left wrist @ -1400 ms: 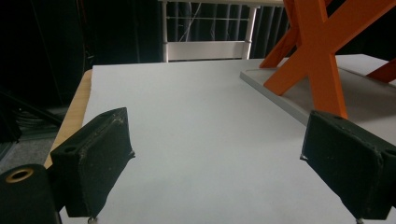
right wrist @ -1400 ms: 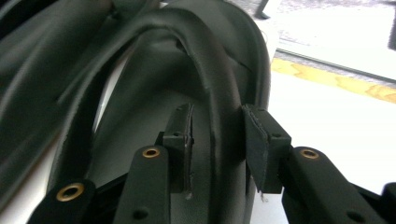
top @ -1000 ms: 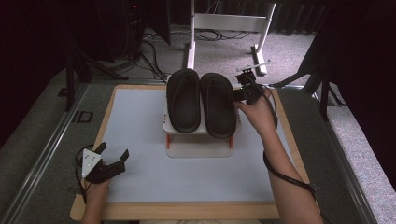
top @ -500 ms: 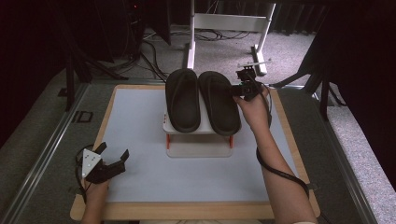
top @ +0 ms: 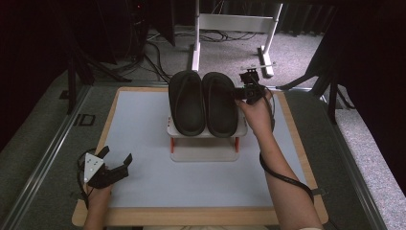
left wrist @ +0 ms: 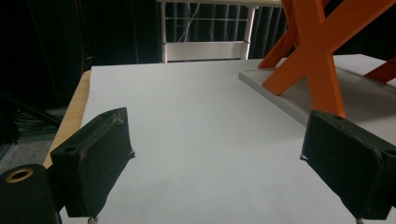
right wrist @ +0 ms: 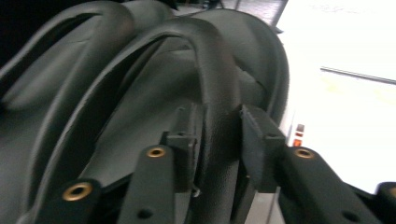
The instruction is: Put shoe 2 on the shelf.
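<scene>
Two black slide sandals lie side by side on a small white rack point(top: 206, 148) with orange legs at the middle of the table. The left sandal point(top: 186, 101) lies free. My right gripper point(top: 241, 92) is at the right sandal point(top: 219, 103), shut on its strap point(right wrist: 219, 88), which sits pinched between the two pads. My left gripper point(top: 116, 161) rests at the table's near left corner, jaws wide open with nothing between them point(left wrist: 215, 172). In the left gripper view an orange leg point(left wrist: 317, 60) of the rack rises at the right.
The white table top point(top: 139, 129) has a wooden border. A white metal frame point(top: 230, 24) and cables stand on the grey floor beyond the far edge. A black cable point(top: 282, 177) trails along the right forearm.
The right gripper has shifted the right sandal slightly left, closer to the other sandal. The left gripper has stayed in place.
</scene>
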